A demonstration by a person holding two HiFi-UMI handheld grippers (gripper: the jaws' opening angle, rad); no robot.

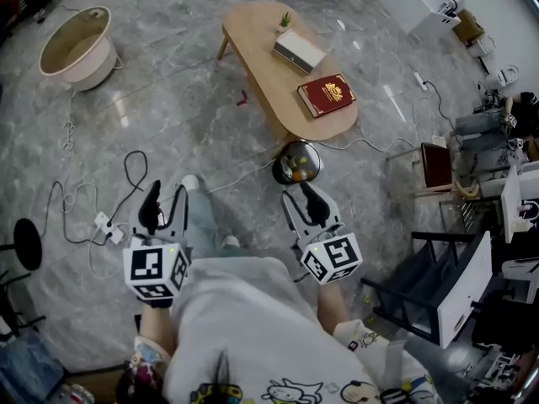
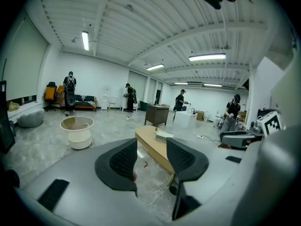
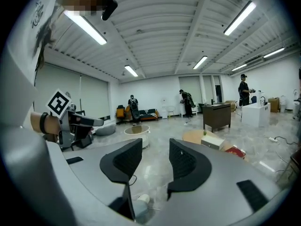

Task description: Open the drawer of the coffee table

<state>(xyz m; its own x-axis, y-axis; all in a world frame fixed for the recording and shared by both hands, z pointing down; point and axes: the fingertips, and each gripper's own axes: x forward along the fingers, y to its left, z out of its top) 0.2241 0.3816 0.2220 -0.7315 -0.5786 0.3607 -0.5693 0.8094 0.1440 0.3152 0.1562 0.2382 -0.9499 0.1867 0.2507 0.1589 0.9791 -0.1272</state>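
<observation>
Now, far left: we see a pale round tub [image 1: 76, 47] standing on the grey floor [image 1: 168, 116].
Cables: a white power strip [image 1: 105, 225] and loose leads lie on the floor, nearer to us than the tub.
Left tongs [image 1: 166, 194]: we hold them low in front of us, jaws partly apart, with nothing between them.
Bench [image 1: 257, 53]: oval and light wood, ahead of both tongs and well apart from them. We cannot make out its drawer from here.
On the Bench: a small plant [image 1: 285, 20], a white box [image 1: 298, 51] and a red book [image 1: 327, 95].
Container [image 1: 296, 162]: dark and round, on the floor at the near end of the Bench.
Right tongs [image 1: 301, 194]: beside the left pair, jaws likewise partly apart, gripping nothing.
</observation>
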